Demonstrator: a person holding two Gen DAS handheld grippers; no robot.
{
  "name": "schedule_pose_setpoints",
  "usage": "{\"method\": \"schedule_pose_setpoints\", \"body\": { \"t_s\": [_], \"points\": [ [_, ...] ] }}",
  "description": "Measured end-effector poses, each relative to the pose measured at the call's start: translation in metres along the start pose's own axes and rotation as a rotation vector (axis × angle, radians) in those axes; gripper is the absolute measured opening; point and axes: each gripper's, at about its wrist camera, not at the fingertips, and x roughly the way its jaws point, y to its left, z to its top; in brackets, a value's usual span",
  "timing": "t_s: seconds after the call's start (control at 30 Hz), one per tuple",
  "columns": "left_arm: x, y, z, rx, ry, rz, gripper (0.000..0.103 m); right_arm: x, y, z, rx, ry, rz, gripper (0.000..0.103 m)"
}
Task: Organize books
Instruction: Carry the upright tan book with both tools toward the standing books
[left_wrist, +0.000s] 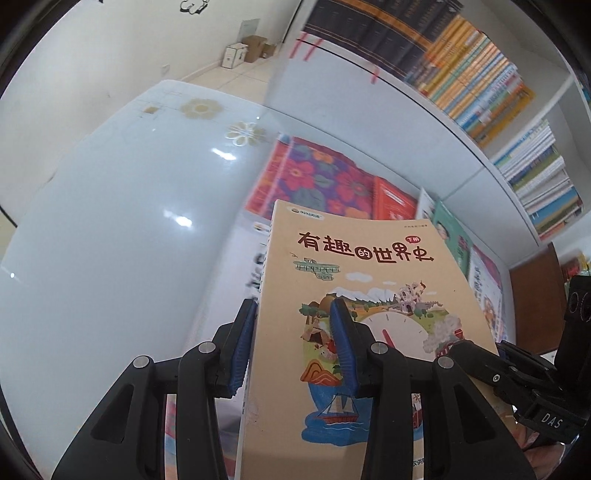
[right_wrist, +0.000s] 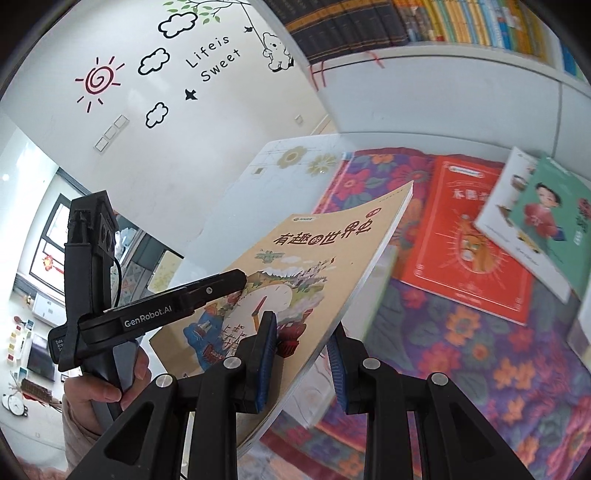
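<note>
The tan book reads "有趣的世界史", the left tool "GenRobot.AI", the wall "Lifeis Sweet".

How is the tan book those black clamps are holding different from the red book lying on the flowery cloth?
The tan book is lifted off the table and tilted, while the red book lies flat on the floral cloth. The tan book is clamped along opposite edges by the left gripper and the right gripper; nothing touches the red book. The tan cover shows a clock and landscape; the red one has a sunburst design. Both are illustrated paperbacks with Chinese titles.
</note>
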Motion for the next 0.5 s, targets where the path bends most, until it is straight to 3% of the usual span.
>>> {"method": "schedule_pose_setpoints", "body": {
  "t_s": [0.17, 0.4, 0.5],
  "points": [
    [0.023, 0.025, -0.001, -0.012, 0.053, -0.001, 0.037, 0.032, 0.003, -0.001, 0.006, 0.024, 0.007, 0.026],
    [0.05, 0.042, -0.016, -0.038, 0.121, 0.006, 0.037, 0.08, -0.02, -0.027, 0.093, 0.146, 0.027, 0.026],
    [0.055, 0.045, -0.019, -0.032, 0.127, 0.048, 0.036, 0.091, -0.026, -0.036, 0.134, 0.173, 0.037, 0.026]
  ]
}}
